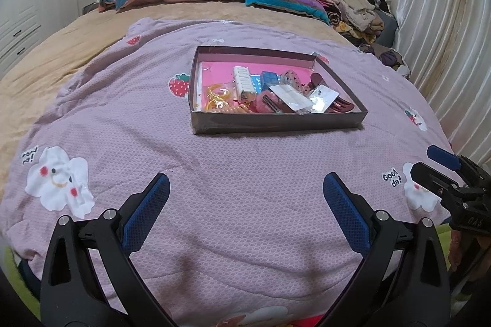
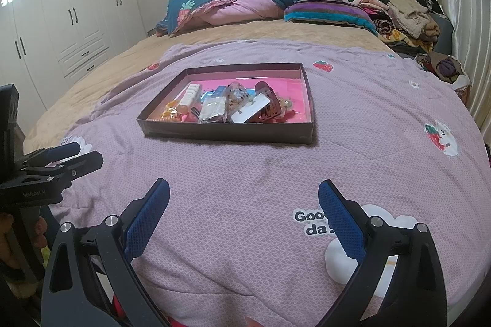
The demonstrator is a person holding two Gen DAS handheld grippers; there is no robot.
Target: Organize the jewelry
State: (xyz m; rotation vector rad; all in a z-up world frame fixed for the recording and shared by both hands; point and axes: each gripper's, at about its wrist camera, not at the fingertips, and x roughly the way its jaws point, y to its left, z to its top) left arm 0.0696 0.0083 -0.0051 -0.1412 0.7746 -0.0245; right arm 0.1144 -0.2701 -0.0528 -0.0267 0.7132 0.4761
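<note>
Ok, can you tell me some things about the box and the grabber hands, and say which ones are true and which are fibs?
1. The box sits on the purple blanket. True.
2. The box has its lid on. False: it is open, with hair clips and packets inside.
3. The left gripper is open and empty. True.
4. The right gripper is squeezing a hair clip. False: it is open, holding nothing.
5. The box lining is green. False: it is pink.
</note>
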